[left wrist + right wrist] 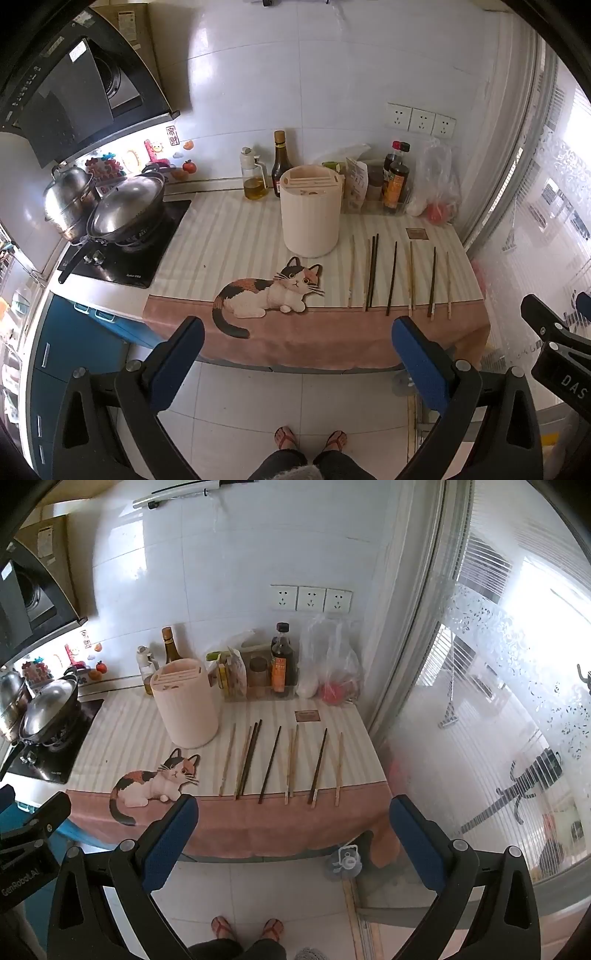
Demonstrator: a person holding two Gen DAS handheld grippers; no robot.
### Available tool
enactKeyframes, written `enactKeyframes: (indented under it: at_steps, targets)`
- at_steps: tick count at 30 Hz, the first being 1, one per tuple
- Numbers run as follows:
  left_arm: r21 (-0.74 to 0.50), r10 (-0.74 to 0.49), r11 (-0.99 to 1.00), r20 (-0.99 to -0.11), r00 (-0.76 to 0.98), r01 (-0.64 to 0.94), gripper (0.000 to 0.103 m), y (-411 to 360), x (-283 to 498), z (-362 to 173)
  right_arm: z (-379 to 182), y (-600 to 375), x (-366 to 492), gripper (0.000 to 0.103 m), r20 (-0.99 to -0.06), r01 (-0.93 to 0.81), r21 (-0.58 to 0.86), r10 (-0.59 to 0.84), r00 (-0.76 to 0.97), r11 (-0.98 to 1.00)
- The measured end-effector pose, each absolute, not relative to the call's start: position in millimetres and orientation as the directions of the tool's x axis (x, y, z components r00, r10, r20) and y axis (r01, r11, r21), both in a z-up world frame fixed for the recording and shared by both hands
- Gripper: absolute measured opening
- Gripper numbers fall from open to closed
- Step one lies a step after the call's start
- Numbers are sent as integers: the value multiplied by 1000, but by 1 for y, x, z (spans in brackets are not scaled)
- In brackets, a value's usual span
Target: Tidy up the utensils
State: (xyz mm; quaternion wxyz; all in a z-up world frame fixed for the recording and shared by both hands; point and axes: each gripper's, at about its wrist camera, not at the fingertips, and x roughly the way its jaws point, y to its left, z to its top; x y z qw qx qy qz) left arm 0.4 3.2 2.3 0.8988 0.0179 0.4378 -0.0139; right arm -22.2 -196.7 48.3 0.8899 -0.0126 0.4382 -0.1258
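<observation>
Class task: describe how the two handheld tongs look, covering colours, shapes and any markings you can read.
Both the left tongs and right tongs have black angular plastic arms with triangular cut-outs, round silver rivets, and flat blue pads inside each finger. White lettering marks the black bodies; only part of it is readable.

Home kitchen: wok [125, 210] on hob [125, 258], range hood [74, 96] (sauce btls [395, 177] by wall).

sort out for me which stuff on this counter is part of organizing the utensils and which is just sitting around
Part of the job:
- chopsticks laid in a row on the cat-print cloth
- cream utensil holder behind them
- left gripper and right gripper, jaws open, empty

Just lying about:
- oil and sauce bottles
- plastic bags
- lidded wok and steel pot on the stove
</observation>
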Motion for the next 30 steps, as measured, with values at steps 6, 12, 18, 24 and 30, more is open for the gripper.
enactKeyframes:
  at_steps: [6, 12, 18, 24, 30]
  targets:
    - [22, -7, 999, -786, 618, 40, 103, 3, 1, 3, 48, -194, -22, 103, -776, 212, -128, -231, 587, 969]
    - [21, -9, 999, -787, 617, 41, 103, 5, 1, 3, 45, -196, -22, 103, -775, 208, -124, -226, 590, 970]
    - [20, -9, 999, -786, 618, 39, 103, 5, 2, 3, 46, -195, -20, 103, -774, 206, -122, -223, 593, 971]
    - [21, -12, 999, -784, 620, 45, 103, 3, 11, 9, 48, -193, -19, 103, -772, 208, -123, -225, 594, 970]
    - [18, -16, 999, -778, 628, 47, 103, 2, 11, 11, 51, -189, -18, 103, -769, 206, -126, -226, 598, 970]
